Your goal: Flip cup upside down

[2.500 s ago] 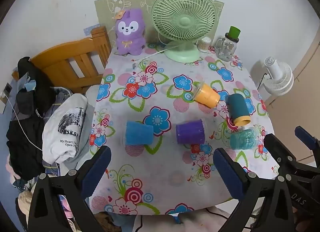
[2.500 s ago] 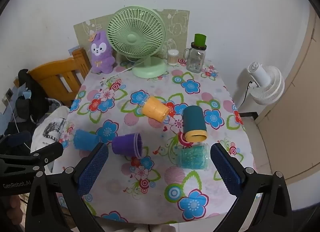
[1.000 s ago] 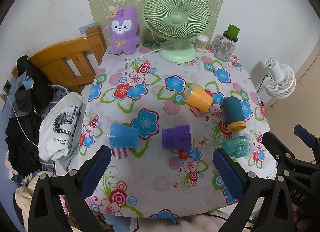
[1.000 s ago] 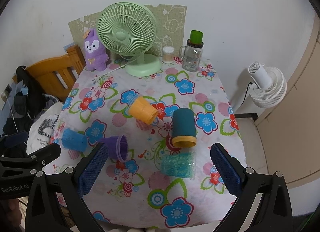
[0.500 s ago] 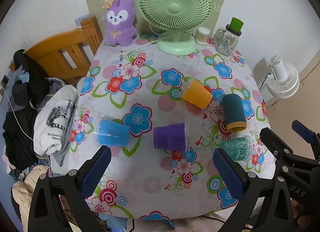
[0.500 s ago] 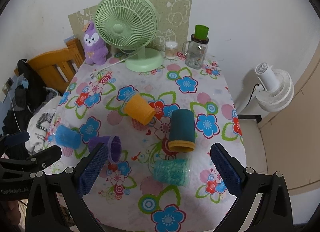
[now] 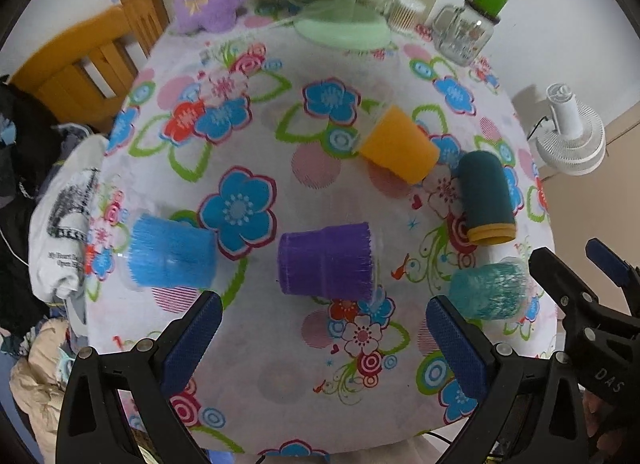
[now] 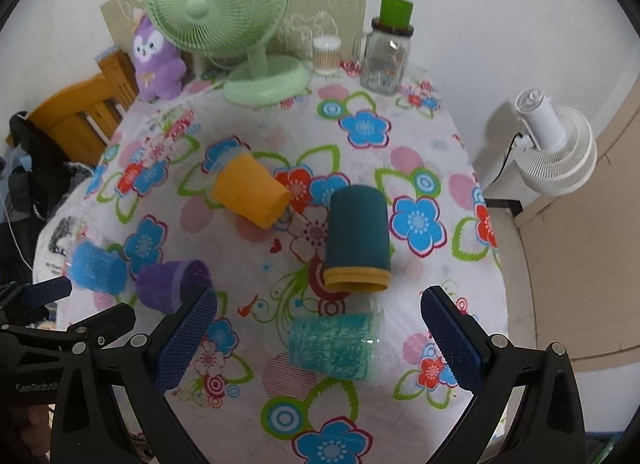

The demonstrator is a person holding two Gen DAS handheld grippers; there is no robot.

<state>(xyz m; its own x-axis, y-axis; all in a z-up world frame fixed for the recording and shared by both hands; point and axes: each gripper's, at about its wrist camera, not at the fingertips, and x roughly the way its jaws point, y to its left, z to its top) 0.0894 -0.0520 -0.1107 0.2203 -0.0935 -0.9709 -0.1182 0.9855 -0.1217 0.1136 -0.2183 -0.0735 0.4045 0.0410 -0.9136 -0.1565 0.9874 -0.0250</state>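
Several cups lie on their sides on the flowered table (image 7: 280, 344). A blue cup (image 7: 170, 252) lies at the left, a purple cup (image 7: 326, 258) in the middle, a teal glittery cup (image 7: 490, 292) at the right, an orange cup (image 7: 398, 149) and a dark teal cup (image 7: 484, 195) farther back. My left gripper (image 7: 322, 344) is open above the table, just short of the purple cup. My right gripper (image 8: 318, 342) is open, with the teal glittery cup (image 8: 332, 344) between its fingers' line. The dark teal cup (image 8: 358, 240) lies just beyond.
A green desk fan (image 8: 224, 15), a purple plush toy (image 8: 156, 59), a glass jar with a green lid (image 8: 388, 51) and a small white container (image 8: 326, 55) stand at the table's back edge. A wooden chair (image 7: 80, 63) with clothes is left, a white floor fan (image 8: 552, 143) right.
Both grippers have moved forward and down toward the table, so the cups look larger. Both stay open. The cups have not moved.
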